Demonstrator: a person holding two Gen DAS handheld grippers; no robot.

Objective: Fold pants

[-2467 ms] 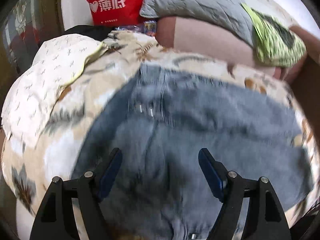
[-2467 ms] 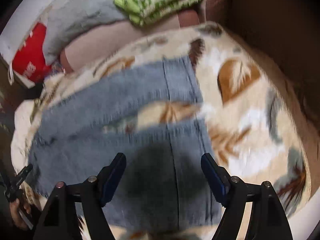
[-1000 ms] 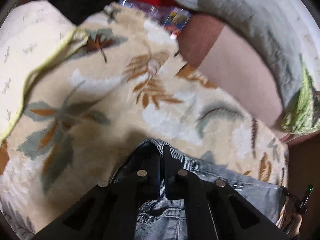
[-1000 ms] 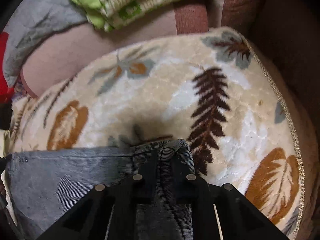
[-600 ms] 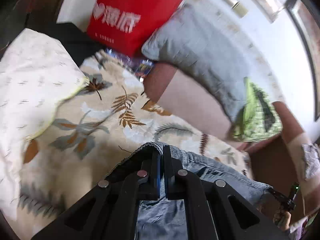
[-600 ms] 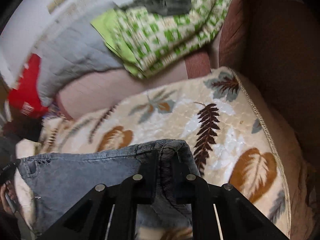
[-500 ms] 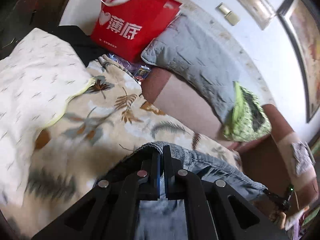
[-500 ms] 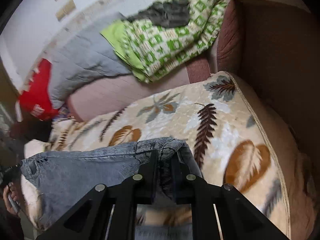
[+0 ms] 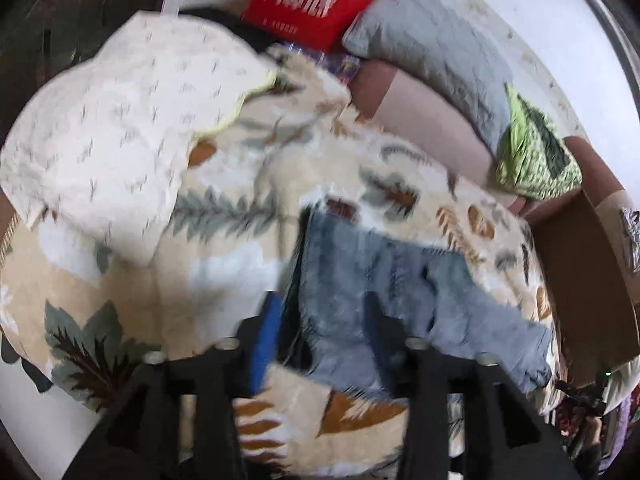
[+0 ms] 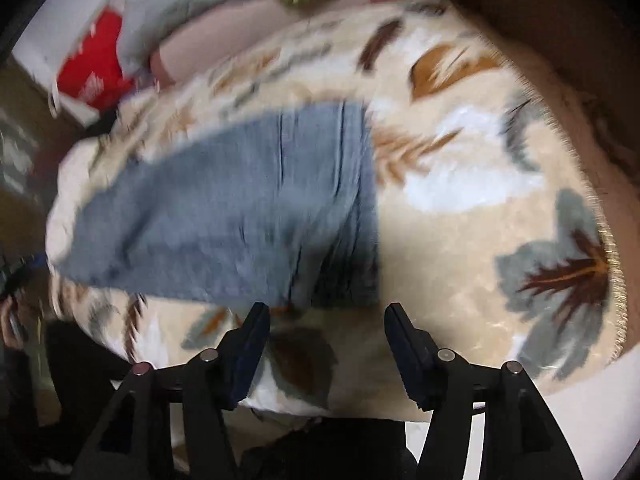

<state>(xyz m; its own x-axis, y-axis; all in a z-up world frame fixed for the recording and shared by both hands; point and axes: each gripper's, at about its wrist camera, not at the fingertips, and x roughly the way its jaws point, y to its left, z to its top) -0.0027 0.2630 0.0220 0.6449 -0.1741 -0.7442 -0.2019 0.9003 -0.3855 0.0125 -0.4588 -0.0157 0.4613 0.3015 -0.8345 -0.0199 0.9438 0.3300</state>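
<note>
A cream blanket (image 9: 224,264) printed with brown and grey-green leaves fills most of both views, spread over a sofa. At the upper left of the left wrist view a white quilt (image 9: 112,136) with small dark marks lies on it. Along the top of that frame a grey cushion (image 9: 432,40) leans on the backrest, with a red bag (image 9: 308,0) to its left and a green patterned cloth (image 9: 536,152) to its right.

The pants (image 10: 240,208), blue denim, lie folded on the blanket: centre-left in the right wrist view, centre-right in the left wrist view.

The left tool (image 9: 320,328) sits at the bottom centre, jaws opening, over the near edge of the denim without pressing it. The right tool (image 10: 326,332) is at the bottom centre of its frame, jaws opening and wide, with only blanket between them, just below the pants' edge.
</note>
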